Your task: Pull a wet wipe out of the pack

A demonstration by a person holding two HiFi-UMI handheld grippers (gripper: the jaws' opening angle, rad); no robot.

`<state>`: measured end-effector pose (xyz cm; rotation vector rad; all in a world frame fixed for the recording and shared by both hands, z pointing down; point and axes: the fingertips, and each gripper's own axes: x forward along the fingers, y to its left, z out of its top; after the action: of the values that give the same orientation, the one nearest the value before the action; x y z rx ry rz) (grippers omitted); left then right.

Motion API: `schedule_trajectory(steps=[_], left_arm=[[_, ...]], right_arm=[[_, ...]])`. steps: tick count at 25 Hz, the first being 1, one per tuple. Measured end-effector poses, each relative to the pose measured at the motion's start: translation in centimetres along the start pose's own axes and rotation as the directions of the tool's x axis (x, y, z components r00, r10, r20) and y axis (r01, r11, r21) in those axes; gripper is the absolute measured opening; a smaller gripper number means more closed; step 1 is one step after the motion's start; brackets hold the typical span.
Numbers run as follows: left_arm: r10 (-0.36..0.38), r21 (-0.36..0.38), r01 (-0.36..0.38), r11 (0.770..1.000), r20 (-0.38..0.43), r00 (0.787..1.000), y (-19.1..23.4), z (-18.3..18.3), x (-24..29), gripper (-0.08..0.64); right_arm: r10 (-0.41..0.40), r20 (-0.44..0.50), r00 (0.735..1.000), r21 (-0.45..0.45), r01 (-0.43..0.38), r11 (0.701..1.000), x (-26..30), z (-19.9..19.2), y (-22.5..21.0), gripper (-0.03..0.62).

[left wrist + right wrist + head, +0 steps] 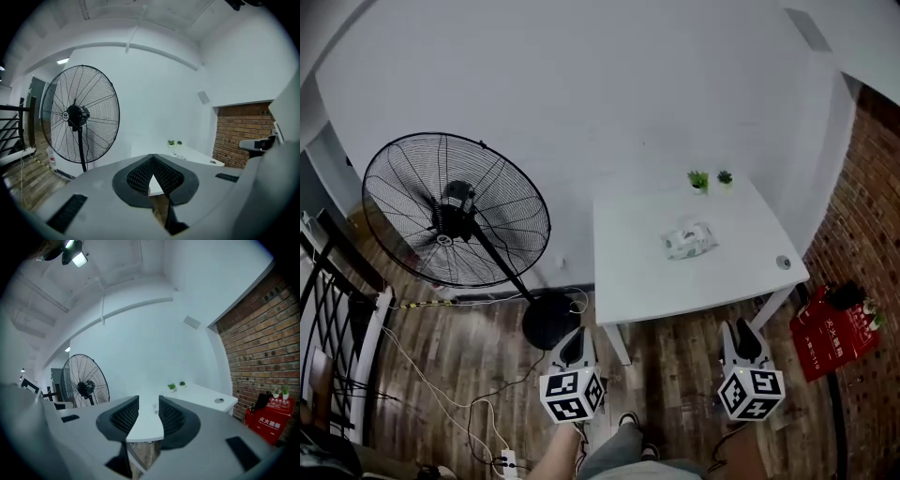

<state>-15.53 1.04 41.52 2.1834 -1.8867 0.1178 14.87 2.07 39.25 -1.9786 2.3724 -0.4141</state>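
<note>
Holding both grippers low and short of the counter [637, 281], over the plank floor; neither is near the task's thing yet.

- Left gripper [573, 349]: jaws closed tip to tip, nothing in them.
- Right gripper [741, 339]: jaws a little apart, empty, with only bare counter showing through the gap.
- Wet wipe pack [688, 240]: lies flat about mid-counter, well back from the near edge and apart from everything else.

Handling, my judgement:
- The pack is a soft film pouch, light and slick, so it will likely slide or lift if I tug a wipe one-handed.
- I would pin one end of the pouch with one gripper and pinch the wipe at the top opening with the other.
- The wipe itself should be limp, damp and easy to tear.
- I cannot make out from here whether the flap is open or a wipe is standing up.

Surroundings:
- Two small potted plants [698, 180] sit at the far edge.
- A small round disc [783, 262] lies near the right edge.
- Both are well clear of the pack.
- A pedestal fan [455, 211] stands off the counter's left side, its base just beside the near-left leg.
- Cables [441, 394] trail across the floor.
- A red box [830, 336] sits by the brick wall to the right.

Nothing blocks the approach over the near edge.
</note>
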Motion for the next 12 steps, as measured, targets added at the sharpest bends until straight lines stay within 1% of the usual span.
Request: schedule_trajectory(steps=[5, 9, 12], left_arm=[[-0.023, 0.006, 0.023, 1.000, 0.005, 1.000, 0.4, 0.6, 4.4, 0.002], [-0.043, -0.004, 0.044, 0.999, 0.026, 0.999, 1.1, 1.9, 9.2, 0.002], [-0.059, -0.014, 0.059, 0.998, 0.031, 0.998, 1.5, 3.3, 13.0, 0.002]], right_arm=[[-0.029, 0.010, 1.000, 0.008, 0.029, 1.000, 3.4, 0.2, -1.3, 0.133], [-0.049, 0.023, 0.999, 0.004, 0.049, 0.999, 7.2, 1.1, -2.0, 0.133], [-0.049, 0.022, 0.999, -0.007, 0.049, 0.999, 10.4, 2.1, -2.1, 0.135]])
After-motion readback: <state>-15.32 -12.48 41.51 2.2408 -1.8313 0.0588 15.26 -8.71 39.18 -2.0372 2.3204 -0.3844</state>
